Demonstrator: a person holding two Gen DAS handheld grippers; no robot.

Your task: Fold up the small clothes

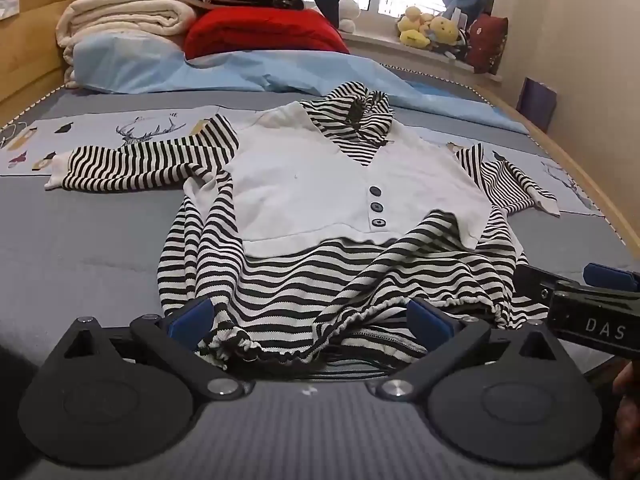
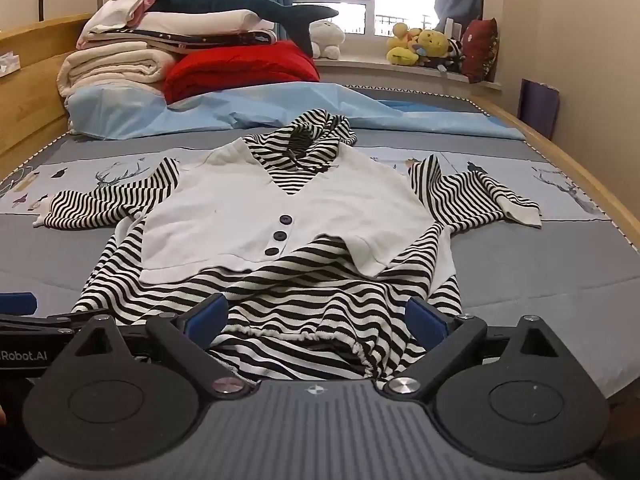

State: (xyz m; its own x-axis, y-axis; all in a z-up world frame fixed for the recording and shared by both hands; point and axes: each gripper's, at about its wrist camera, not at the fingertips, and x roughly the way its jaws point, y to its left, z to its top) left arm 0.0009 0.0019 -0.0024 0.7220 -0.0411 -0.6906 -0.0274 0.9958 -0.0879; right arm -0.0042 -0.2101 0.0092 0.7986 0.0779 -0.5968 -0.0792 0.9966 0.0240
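A small black-and-white striped dress [image 1: 304,276] [image 2: 280,284] with a white buttoned vest front lies face up on the grey bed [image 1: 80,240] [image 2: 540,264], collar away from me and both sleeves spread sideways. Its gathered hem is rumpled and partly turned over. My left gripper [image 1: 310,314] stands open at the hem's left part, the blue pads on either side of the bunched fabric without pressing it. My right gripper [image 2: 316,316] is open as well, straddling the hem's right part. The right gripper's black body [image 1: 592,304] shows at the right edge of the left wrist view.
Folded blankets [image 1: 120,16] [image 2: 112,64], a red cushion [image 1: 256,32] [image 2: 240,68] and a light blue sheet [image 1: 248,72] [image 2: 280,108] lie at the head of the bed. Plush toys [image 1: 432,30] [image 2: 424,48] sit on the windowsill. A wooden bed frame [image 1: 592,188] [image 2: 580,168] runs along the right.
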